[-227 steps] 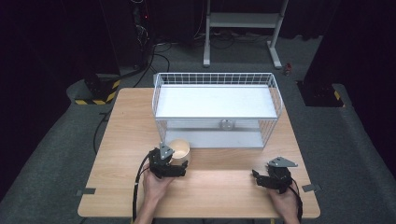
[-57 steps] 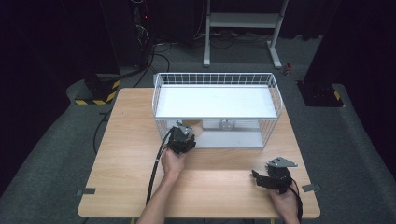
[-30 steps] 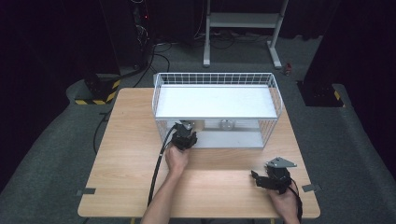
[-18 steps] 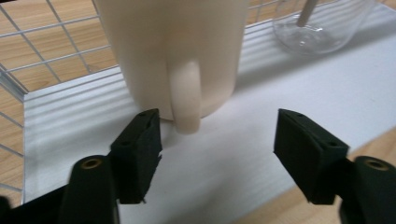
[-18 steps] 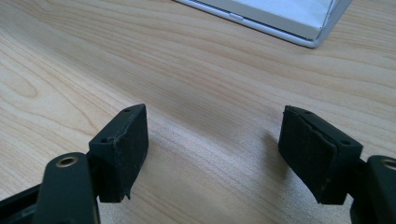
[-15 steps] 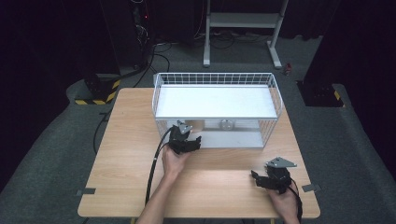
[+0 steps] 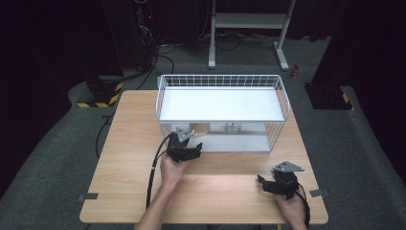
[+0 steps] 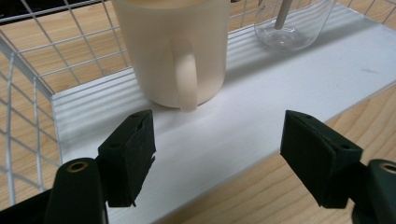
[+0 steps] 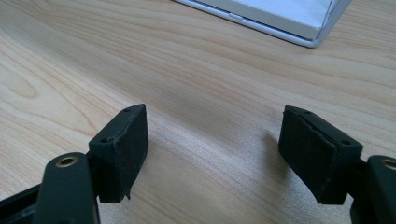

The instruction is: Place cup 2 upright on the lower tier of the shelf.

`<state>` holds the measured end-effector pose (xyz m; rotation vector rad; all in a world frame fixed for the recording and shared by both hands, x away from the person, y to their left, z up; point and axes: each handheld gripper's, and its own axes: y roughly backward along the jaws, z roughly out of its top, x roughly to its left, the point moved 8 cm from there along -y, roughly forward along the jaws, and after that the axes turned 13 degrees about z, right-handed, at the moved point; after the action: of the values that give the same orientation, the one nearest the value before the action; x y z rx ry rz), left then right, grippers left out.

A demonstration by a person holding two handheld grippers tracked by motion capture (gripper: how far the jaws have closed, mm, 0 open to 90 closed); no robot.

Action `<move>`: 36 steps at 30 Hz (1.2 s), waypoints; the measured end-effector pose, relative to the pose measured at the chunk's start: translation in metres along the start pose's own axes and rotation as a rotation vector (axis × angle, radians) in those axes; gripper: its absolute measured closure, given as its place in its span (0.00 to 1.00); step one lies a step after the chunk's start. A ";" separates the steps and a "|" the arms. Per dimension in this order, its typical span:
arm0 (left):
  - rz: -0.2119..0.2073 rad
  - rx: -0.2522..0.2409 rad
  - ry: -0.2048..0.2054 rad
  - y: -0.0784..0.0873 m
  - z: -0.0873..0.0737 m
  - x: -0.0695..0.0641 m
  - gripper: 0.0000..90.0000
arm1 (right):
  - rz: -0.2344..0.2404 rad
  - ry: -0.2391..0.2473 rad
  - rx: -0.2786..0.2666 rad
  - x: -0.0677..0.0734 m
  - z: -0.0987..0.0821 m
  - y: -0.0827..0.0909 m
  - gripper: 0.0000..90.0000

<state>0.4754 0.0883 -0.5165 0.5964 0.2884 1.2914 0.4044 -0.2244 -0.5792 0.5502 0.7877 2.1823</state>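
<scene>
Cup [image 8: 173, 51] has gone from the worktop [image 7: 119, 187] at lower left of the high view onto the rack's [image 7: 220, 103] lower shelf [image 8: 261, 107], just left of a clear glass [image 8: 294, 23]. Left gripper [image 8: 217, 158] has just opened its jaws; nothing between them, cup stands upright and free just ahead, handle facing the gripper. Reads as the release step done, retreat under way. Next: pull left hand [image 7: 172, 167] straight back, clear of the shelf edge and wire side. Left forearm reaches up from bottom centre toward the rack front. Right gripper [image 9: 215, 158] open, empty, parked low over bare worktop at lower right.
</scene>
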 end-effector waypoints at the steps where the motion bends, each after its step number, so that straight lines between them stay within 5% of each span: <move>1: -0.004 -0.002 0.006 0.001 0.000 0.001 0.29 | 0.000 -0.001 0.000 0.000 0.000 0.000 0.27; 8: -0.010 -0.022 -0.007 0.011 0.001 -0.002 0.29 | 0.001 -0.002 0.000 0.000 0.000 0.000 0.27; 22: -0.035 -0.036 0.029 0.030 -0.003 0.006 0.28 | 0.000 -0.009 0.000 0.000 0.000 0.000 0.27; 36: -0.022 -0.046 0.066 0.051 -0.014 0.029 0.27 | -0.002 -0.008 0.000 0.000 0.000 0.000 0.27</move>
<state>0.4345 0.1268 -0.4954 0.5109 0.3180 1.2952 0.4043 -0.2244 -0.5792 0.5577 0.7833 2.1773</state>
